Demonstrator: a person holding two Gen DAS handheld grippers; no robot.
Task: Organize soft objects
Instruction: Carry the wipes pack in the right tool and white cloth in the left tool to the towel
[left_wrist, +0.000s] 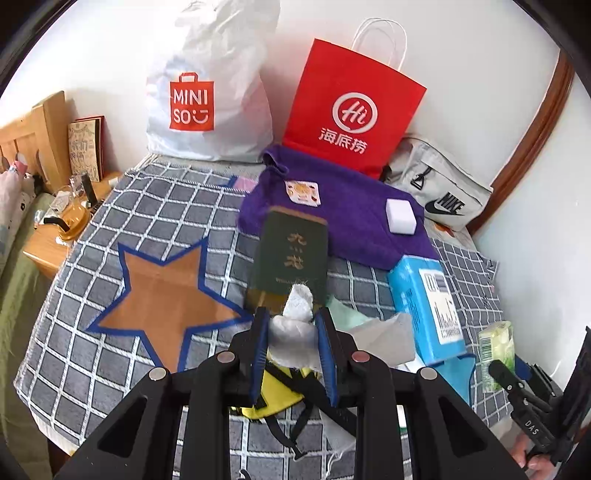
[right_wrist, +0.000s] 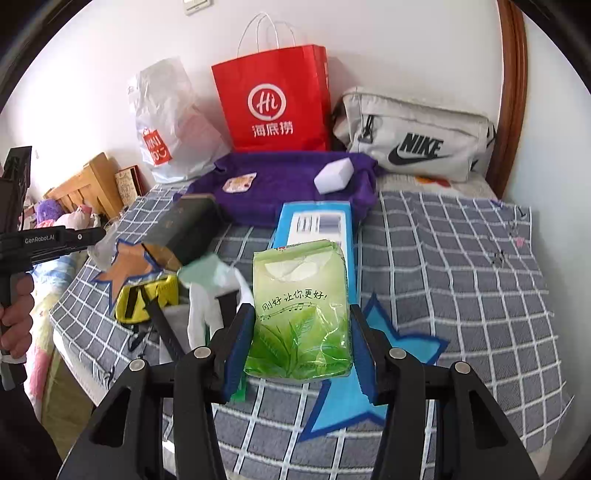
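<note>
My left gripper (left_wrist: 293, 321) is shut on a crumpled white cloth (left_wrist: 295, 325) and holds it above the checked blanket (left_wrist: 147, 221). My right gripper (right_wrist: 301, 317) is shut on a green tissue pack (right_wrist: 301, 310), also seen at the right edge of the left wrist view (left_wrist: 496, 350). A purple towel (right_wrist: 280, 184) lies at the back with a white sponge block (right_wrist: 334, 175) and a small sachet (right_wrist: 240, 182) on it. A dark green box (left_wrist: 291, 258) lies just ahead of the left gripper. A blue tissue box (left_wrist: 428, 306) lies to its right.
A white Miniso bag (left_wrist: 207, 96), a red paper bag (left_wrist: 351, 110) and a grey Nike bag (right_wrist: 413, 136) stand along the back wall. A yellow pouch (right_wrist: 147, 299), white gloves (right_wrist: 210, 314) and a pale green cloth (right_wrist: 207, 273) lie near the blanket's front edge. A wooden nightstand (left_wrist: 48, 243) is at left.
</note>
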